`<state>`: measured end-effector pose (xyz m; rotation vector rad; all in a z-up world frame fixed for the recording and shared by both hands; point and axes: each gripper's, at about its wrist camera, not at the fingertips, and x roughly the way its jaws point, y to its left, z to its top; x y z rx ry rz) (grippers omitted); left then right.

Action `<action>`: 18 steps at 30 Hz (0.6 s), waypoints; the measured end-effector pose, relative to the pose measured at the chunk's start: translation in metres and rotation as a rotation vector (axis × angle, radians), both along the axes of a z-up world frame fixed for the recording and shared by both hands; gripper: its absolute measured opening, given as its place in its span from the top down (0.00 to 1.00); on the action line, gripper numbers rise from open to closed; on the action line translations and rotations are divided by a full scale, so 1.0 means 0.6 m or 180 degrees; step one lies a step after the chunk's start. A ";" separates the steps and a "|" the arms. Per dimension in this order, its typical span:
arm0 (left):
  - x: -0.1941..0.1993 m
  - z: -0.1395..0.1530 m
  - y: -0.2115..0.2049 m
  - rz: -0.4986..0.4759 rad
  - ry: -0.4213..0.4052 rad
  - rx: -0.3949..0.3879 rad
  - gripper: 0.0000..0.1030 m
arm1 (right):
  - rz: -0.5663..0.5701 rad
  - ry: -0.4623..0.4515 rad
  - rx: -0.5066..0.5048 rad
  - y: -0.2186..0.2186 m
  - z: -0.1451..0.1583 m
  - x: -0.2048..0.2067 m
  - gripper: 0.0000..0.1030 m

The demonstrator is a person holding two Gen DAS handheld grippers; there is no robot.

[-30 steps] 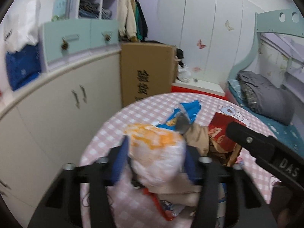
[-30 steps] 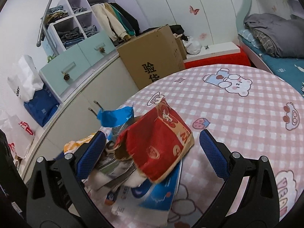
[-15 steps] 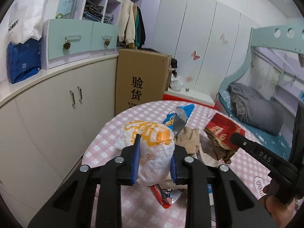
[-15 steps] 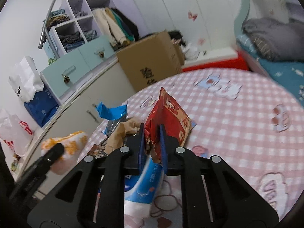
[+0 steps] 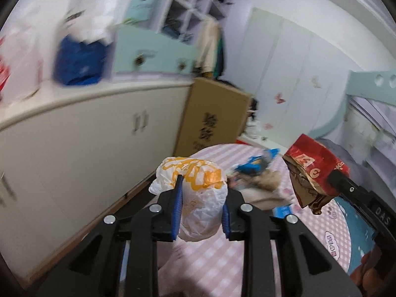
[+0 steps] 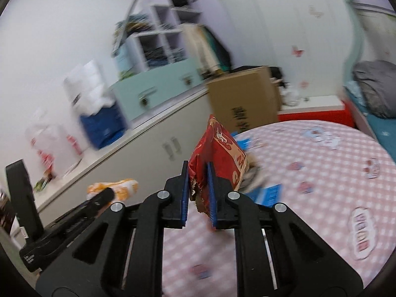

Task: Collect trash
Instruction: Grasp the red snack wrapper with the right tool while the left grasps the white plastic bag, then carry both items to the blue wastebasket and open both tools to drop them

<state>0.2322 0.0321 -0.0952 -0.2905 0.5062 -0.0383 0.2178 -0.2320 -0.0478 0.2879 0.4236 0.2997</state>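
The left gripper (image 5: 201, 206) is clamped on a crumpled white-and-orange bag (image 5: 195, 190), which is held clear above the edge of the pink checked table (image 6: 321, 163). The right gripper (image 6: 198, 193) is clenched on a red snack packet (image 6: 217, 158), pinched at its torn lower corner and lifted off the table too. In the left wrist view the packet (image 5: 314, 165) is seen hanging from the right gripper's tip, its brown lining ragged.

Risks, as judged from this:
- The packet is held only by a torn edge — a further tear could be caused by a quick swing, and the packet dropped.
- The bag is soft and bulging past the blue pads (image 5: 177, 208); it could be squeezed out if the grip is loosened at all.
- Both views are smeared by motion blur, so a knock against the white cabinet (image 5: 74, 148) or the cardboard box (image 5: 212, 116) is possible if speed is not eased.
- More trash is left on the table — a blue wrapper (image 5: 255, 164) and tan scraps beside it — and could be brushed off by a low pass.

No bin is seen in either view, so the drop point cannot be told.
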 end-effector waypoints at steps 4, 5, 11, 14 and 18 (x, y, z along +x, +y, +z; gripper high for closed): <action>-0.025 -0.030 0.064 0.0202 0.0116 -0.0060 0.75 | 0.0443 0.0097 -0.0082 0.099 -0.018 -0.003 0.87; -0.027 -0.041 0.083 0.0255 0.0164 -0.0074 0.75 | 0.0517 0.0113 -0.0084 0.121 -0.022 -0.007 0.87; -0.026 -0.119 0.205 0.0672 0.0550 -0.0205 0.75 | 0.1059 0.0395 -0.0206 0.277 -0.087 0.012 0.87; -0.012 -0.163 0.258 0.0836 0.0747 -0.0237 0.75 | 0.1226 0.0538 -0.0312 0.340 -0.128 0.029 0.86; 0.008 -0.224 0.319 0.0978 0.0991 -0.0319 0.75 | 0.1427 0.0784 -0.0396 0.419 -0.204 0.064 0.86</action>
